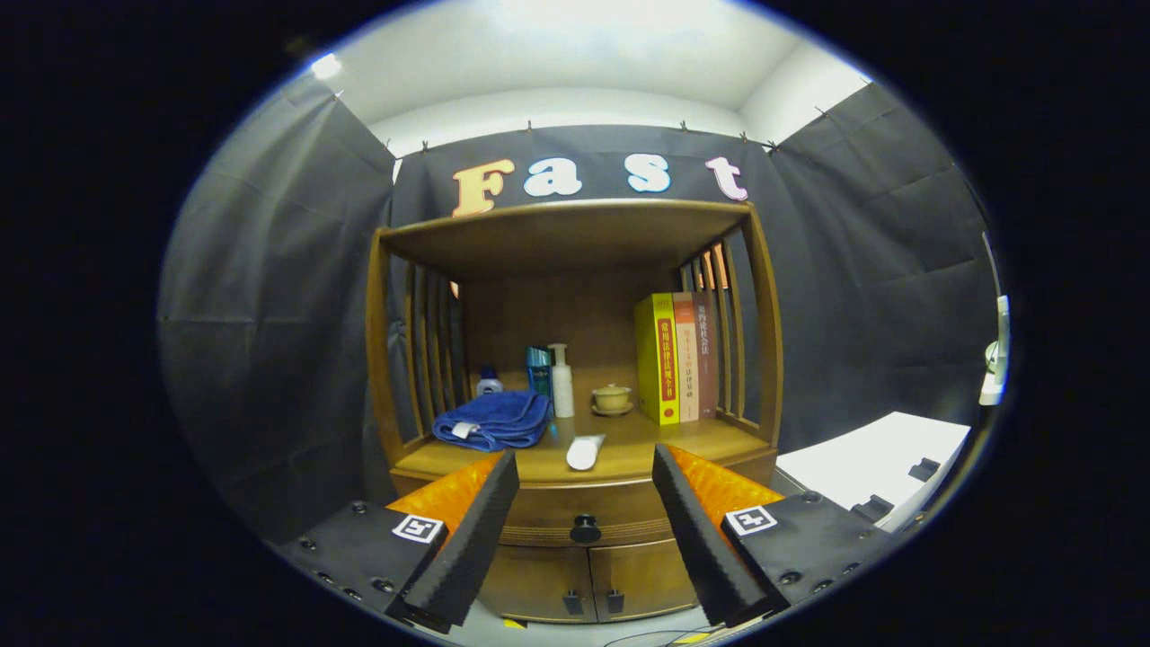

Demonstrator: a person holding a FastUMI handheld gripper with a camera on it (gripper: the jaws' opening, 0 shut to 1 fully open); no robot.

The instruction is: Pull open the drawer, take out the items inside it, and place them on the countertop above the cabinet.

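Note:
A wooden cabinet (575, 359) stands ahead with a countertop (629, 445) under a shelf roof. Its drawer (548, 512) sits shut below the countertop, with a dark round knob (585, 528) in the middle. My gripper (584, 467) is open, its two fingers spread wide, and the knob lies between them and some way beyond. Nothing is held. On the countertop lie a folded blue towel (494, 420), a white tube (585, 451), a white pump bottle (561, 382), a small tan lidded cup (612, 398) and a few upright books (676, 357).
Two small doors (588, 582) with dark handles sit under the drawer. A small blue-capped bottle (489, 382) and a teal box (539, 368) stand behind the towel. A white table (876, 463) stands to the right of the cabinet. Slatted sides close the countertop left and right.

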